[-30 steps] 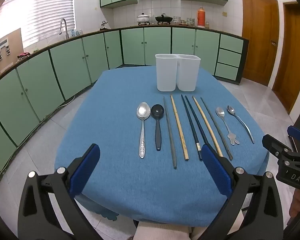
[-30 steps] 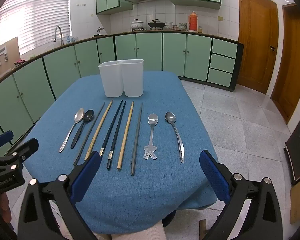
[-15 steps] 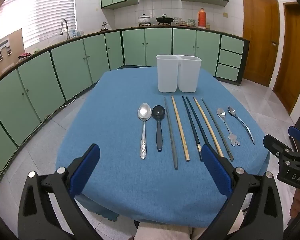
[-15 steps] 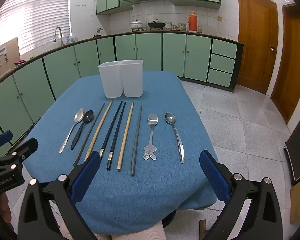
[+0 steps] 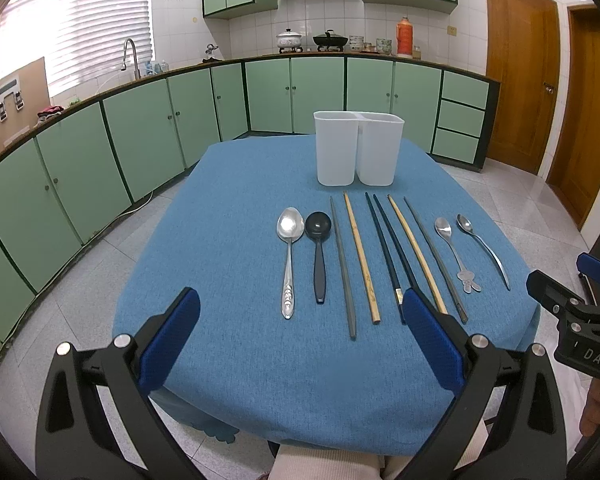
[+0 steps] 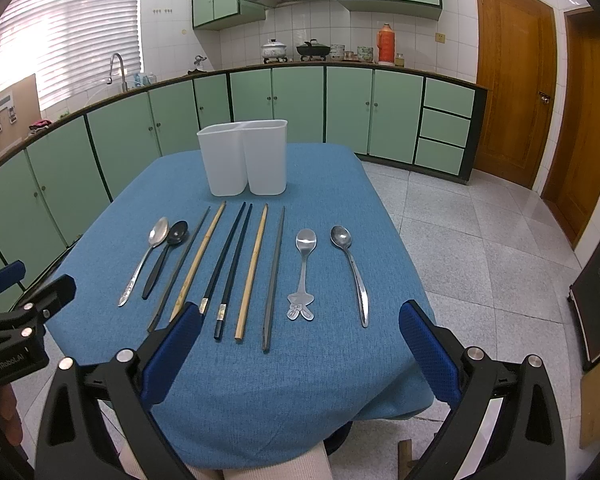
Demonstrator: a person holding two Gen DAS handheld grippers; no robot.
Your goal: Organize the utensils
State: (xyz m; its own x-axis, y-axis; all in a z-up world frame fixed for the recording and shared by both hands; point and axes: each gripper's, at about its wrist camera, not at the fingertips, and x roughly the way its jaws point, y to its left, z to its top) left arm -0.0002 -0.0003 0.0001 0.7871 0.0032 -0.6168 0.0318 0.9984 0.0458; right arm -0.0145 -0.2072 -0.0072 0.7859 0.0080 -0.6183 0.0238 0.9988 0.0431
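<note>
A white two-compartment holder [image 5: 358,148] [image 6: 245,157] stands at the far middle of the blue table [image 5: 228,240] [image 6: 320,360]. In front of it lie a steel spoon [image 5: 289,256] [image 6: 145,258], a black spoon [image 5: 319,252] [image 6: 165,258], several chopsticks [image 5: 396,256] [image 6: 236,268] and two small steel spoons [image 5: 456,254] [image 6: 350,268]. My left gripper [image 5: 300,344] is open and empty above the near table edge. My right gripper [image 6: 300,352] is open and empty there too.
Green kitchen cabinets [image 5: 140,148] curve along the left and back walls. Wooden doors [image 6: 512,100] stand at the right. Tiled floor [image 6: 480,248] surrounds the table. The right gripper shows at the right edge of the left wrist view [image 5: 572,316].
Both views have shifted very slightly; the utensils and holder have not moved. Both grippers stay open.
</note>
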